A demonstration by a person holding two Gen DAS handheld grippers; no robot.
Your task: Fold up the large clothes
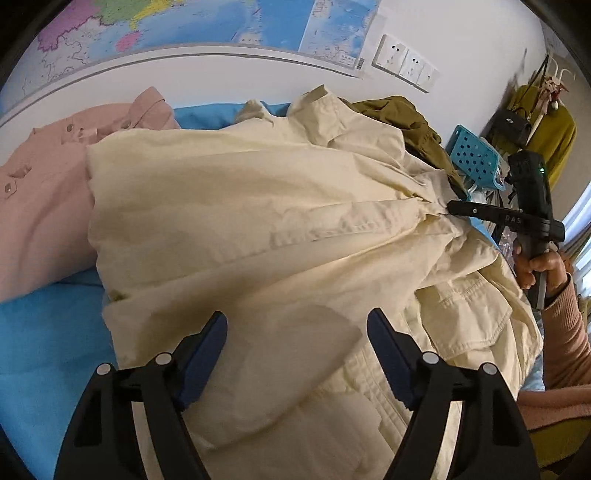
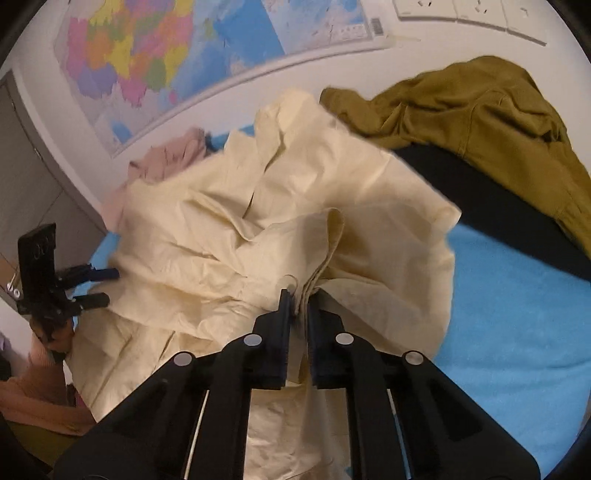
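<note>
A cream jacket lay spread and rumpled across the middle of a blue sheet, its collar toward the far wall. The left gripper hovered over the jacket's near part with its jaws wide, holding nothing; cream cloth showed between the two blue pads. The right gripper had its jaws narrow, pinched on a bunched fold of the jacket at its right side. In the left wrist view that gripper reached in from the right, gripped by the right hand, and creases in the cloth ran toward its tips. In the right wrist view the left gripper showed at the left edge, jaws apart, just beside the jacket's left hem.

A pink shirt lay to the left of the jacket, partly under it. An olive garment lay crumpled at the far right, touching the jacket's collar end. A map hung on the far wall, with sockets to its right. A blue perforated basket stood beyond the olive garment.
</note>
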